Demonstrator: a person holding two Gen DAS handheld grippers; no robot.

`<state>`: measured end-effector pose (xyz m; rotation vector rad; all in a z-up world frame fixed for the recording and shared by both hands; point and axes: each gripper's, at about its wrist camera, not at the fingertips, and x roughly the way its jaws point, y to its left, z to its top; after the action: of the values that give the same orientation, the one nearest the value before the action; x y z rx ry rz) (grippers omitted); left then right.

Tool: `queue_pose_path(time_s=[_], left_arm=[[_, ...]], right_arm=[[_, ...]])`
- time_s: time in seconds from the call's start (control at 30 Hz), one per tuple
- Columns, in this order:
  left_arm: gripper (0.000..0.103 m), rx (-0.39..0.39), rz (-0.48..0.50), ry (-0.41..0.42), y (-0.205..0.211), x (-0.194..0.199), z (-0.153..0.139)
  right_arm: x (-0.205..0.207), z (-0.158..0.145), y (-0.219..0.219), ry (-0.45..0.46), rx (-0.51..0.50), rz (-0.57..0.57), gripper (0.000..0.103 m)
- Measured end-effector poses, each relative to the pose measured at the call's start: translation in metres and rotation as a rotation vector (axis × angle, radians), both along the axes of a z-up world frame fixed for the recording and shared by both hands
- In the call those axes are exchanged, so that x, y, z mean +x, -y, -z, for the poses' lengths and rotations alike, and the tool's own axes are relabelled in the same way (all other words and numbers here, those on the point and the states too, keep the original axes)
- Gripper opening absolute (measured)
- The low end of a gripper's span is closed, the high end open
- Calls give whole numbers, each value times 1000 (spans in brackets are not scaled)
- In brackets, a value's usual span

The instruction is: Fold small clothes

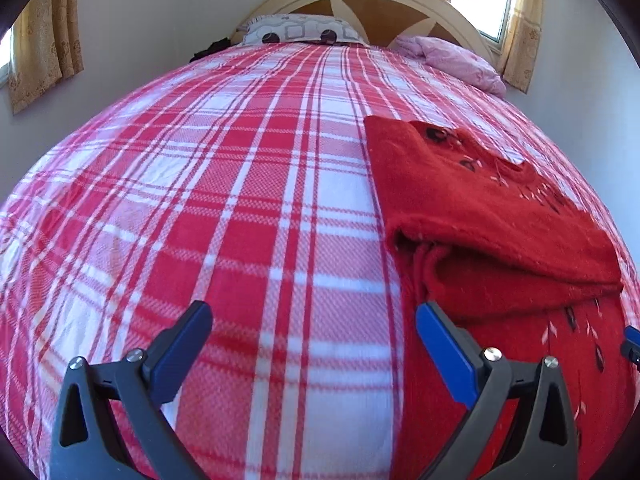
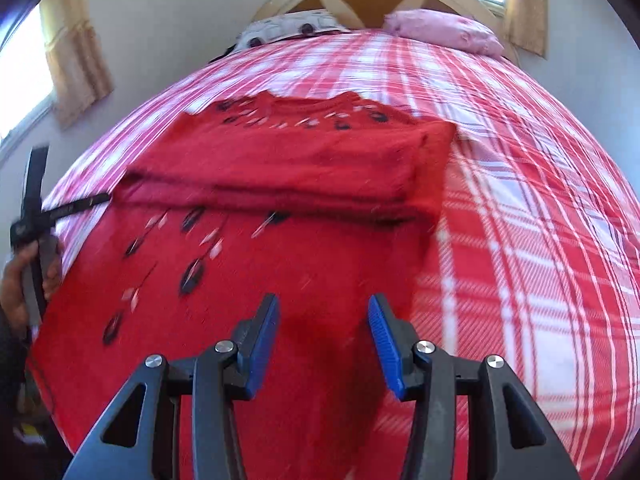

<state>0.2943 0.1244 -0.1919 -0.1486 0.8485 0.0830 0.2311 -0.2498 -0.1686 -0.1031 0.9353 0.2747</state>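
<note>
A red fuzzy sweater [image 2: 280,168] with dark and pale leaf marks lies on the red-and-white plaid bed cover [image 2: 520,240], with a sleeve or side flap folded across its body. In the left wrist view the sweater [image 1: 492,216] lies at the right. My left gripper [image 1: 316,320] is open and empty, over the plaid cover just left of the sweater's edge. My right gripper [image 2: 324,316] is open and empty, above the sweater's lower part. The left gripper also shows at the left edge of the right wrist view [image 2: 36,208], held in a hand.
A patterned pillow [image 1: 300,30] and a pink pillow [image 1: 456,60] lie by the arched wooden headboard [image 1: 380,4]. Curtained windows [image 1: 44,48] flank the bed. Plaid cover [image 1: 180,200] stretches left of the sweater.
</note>
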Motion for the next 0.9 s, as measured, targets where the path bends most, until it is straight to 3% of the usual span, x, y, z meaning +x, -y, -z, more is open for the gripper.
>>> queue_pose_path(time_s=[0.1,0.23,0.43,0.57,0.67,0.7,0.8,0.9], left_arm=[[103,80,4,14,11,-9,-3],[103,172,-5,14,21,-11,-3],[103,246,31,-27,34,-4,4],[103,220,30,-30,30,-3,5],[103,197,31,-34,28,-4,6],[103,191,32,-35,28,-4,6],[103,181,33,-38,29,-4,7],[103,177,35,-40,28,-4,7]], right_arm=[[-9,6,-10,54,-79,-19,48],[-1,0,-5,40,-20,28,48],[58,-38,-29,146,-20,40,48],[101,-32,-38,119,-70,81,49],[124,3,-35,-37,-112,114,49],[125,11,-30,-52,-92,124,49],[121,9,-22,-28,-43,129,49],[117,1,-32,-17,-101,138,49]])
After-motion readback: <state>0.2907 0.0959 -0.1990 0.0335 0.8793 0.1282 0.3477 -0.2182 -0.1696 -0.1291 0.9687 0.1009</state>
